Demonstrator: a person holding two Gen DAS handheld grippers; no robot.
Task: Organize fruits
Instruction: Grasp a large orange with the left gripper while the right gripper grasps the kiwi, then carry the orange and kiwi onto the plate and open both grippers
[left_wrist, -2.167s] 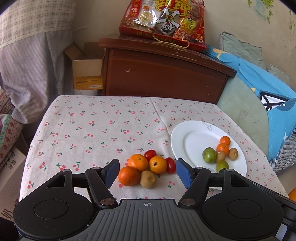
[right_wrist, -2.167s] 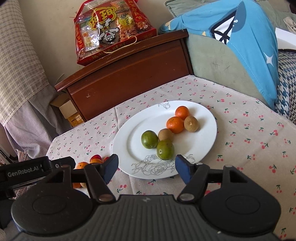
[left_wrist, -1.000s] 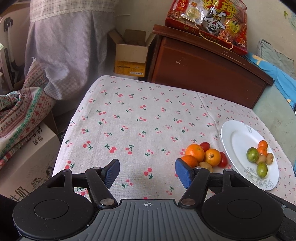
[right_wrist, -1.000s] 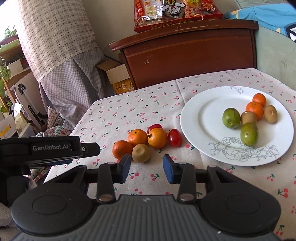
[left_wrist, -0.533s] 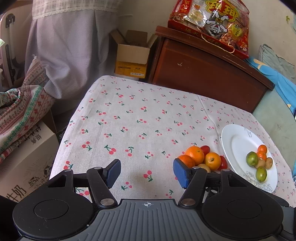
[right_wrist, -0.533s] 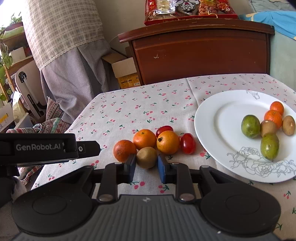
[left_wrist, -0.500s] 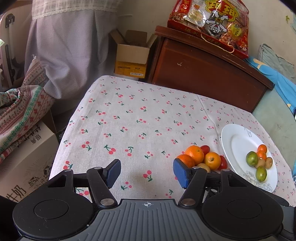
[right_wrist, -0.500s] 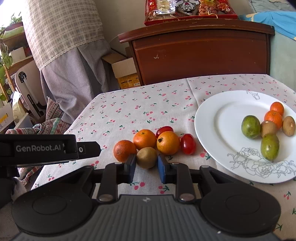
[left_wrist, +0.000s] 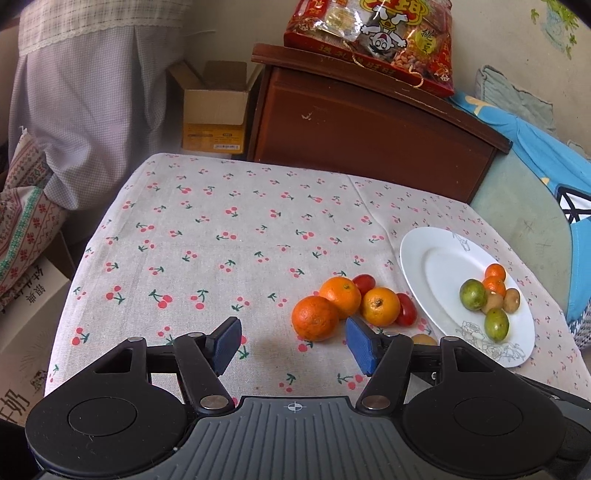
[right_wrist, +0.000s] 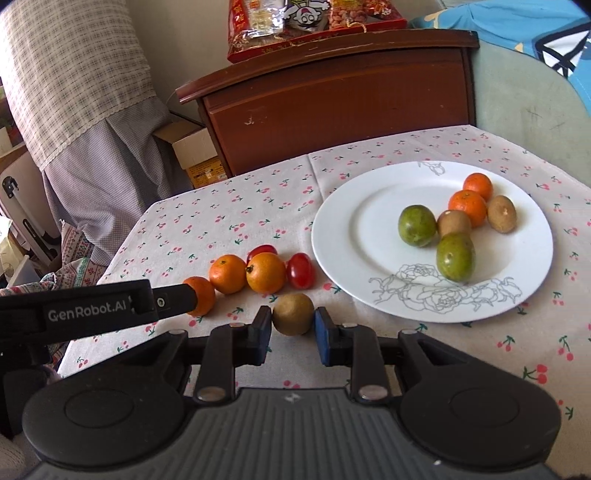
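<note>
Now we have the right gripper (right_wrist: 291, 334) with its fingers pinching the brown kiwi (right_wrist: 293, 314), just in front of the oranges on the tabletop (right_wrist: 221, 221). We judge it best to lift straight up, then carry it across to the white plate (right_wrist: 343, 236) beside the other kiwis. Our left gripper (left_wrist: 291, 341) waits with fingers spread and empty.

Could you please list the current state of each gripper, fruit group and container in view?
Right gripper: shut on the brown kiwi.
Brown kiwi: gripped, apart from the other loose fruit.
Left gripper: open, empty.
Three loose oranges: clustered on the tablecloth.
Two red cherry tomatoes: on the cloth beside the oranges.
White floral plate: holding six fruits.
Cardboard box: flaps open.
</note>
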